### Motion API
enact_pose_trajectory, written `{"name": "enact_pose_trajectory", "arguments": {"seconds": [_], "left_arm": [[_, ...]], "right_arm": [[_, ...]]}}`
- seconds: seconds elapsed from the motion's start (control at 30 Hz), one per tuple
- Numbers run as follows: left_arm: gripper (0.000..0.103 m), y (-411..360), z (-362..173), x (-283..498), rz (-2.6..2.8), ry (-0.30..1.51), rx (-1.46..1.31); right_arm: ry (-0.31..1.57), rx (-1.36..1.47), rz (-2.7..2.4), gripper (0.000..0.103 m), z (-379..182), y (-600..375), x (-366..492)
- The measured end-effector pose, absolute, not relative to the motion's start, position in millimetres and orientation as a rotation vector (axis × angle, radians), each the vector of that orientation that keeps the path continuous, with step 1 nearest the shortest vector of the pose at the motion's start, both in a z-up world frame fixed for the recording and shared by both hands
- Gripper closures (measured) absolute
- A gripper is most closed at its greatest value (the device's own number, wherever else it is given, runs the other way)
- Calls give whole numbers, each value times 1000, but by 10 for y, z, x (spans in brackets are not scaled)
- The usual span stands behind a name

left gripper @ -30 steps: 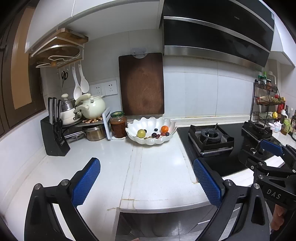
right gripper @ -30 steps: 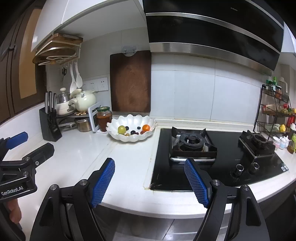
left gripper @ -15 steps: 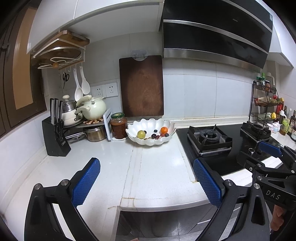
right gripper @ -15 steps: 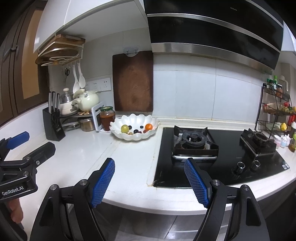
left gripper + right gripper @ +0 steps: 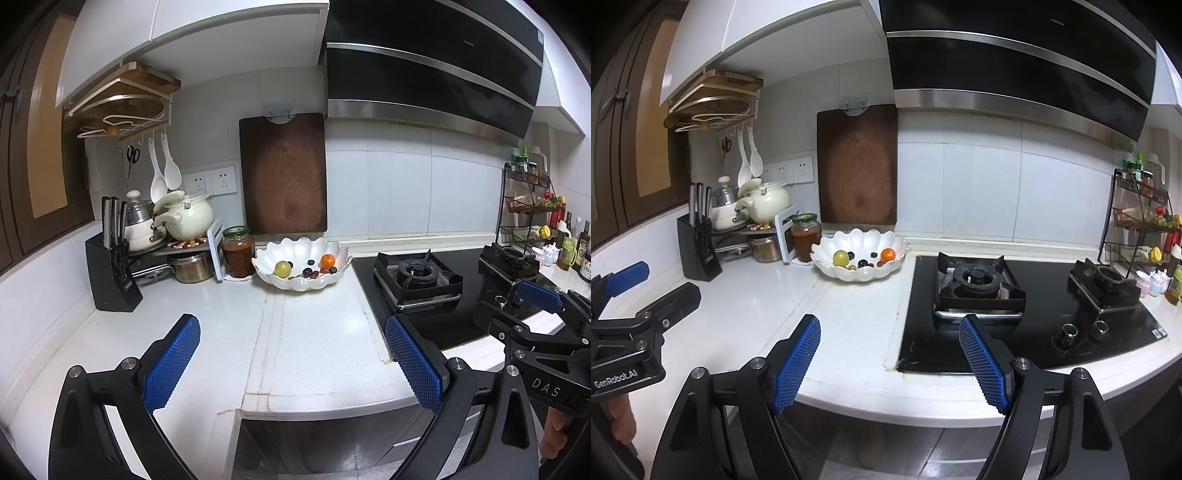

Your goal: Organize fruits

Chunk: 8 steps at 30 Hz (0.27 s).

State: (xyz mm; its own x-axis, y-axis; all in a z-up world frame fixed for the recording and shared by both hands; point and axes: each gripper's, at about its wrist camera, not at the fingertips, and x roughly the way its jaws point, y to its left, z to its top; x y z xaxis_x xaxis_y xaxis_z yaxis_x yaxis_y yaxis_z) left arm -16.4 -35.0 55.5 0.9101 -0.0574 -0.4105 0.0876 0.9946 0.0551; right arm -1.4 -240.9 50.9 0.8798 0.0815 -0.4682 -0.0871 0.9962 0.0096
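Both views tilted slightly since a second ago; bowl (image 5: 301, 267) sits a bit lower in frame, fruits unmoved. No grasp made, so task stage unsettled.

Fruits inside bowl at tabletop (image 5: 314, 332) rear, between jar (image 5: 238, 251) and stove (image 5: 417, 275): green fruit (image 5: 282, 268), orange fruit (image 5: 327, 260), dark grapes (image 5: 310, 273). All roundish, no clear long axis; bowl mouth up.

Left tool (image 5: 291, 362) released, empty. Right tool (image 5: 890, 362) likewise, well short of bowl.

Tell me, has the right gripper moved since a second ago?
Yes. In its own view the white bowl sits further right and lower, so the right gripper has swung left and slightly up.
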Motion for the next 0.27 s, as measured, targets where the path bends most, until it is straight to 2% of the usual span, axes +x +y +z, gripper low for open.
{"name": "enact_pose_trajectory", "arguments": {"seconds": [0.27], "left_arm": [[0, -311, 564, -172, -69, 422, 64]], "right_arm": [[489, -16, 83, 24, 511, -2394, -30]]}}
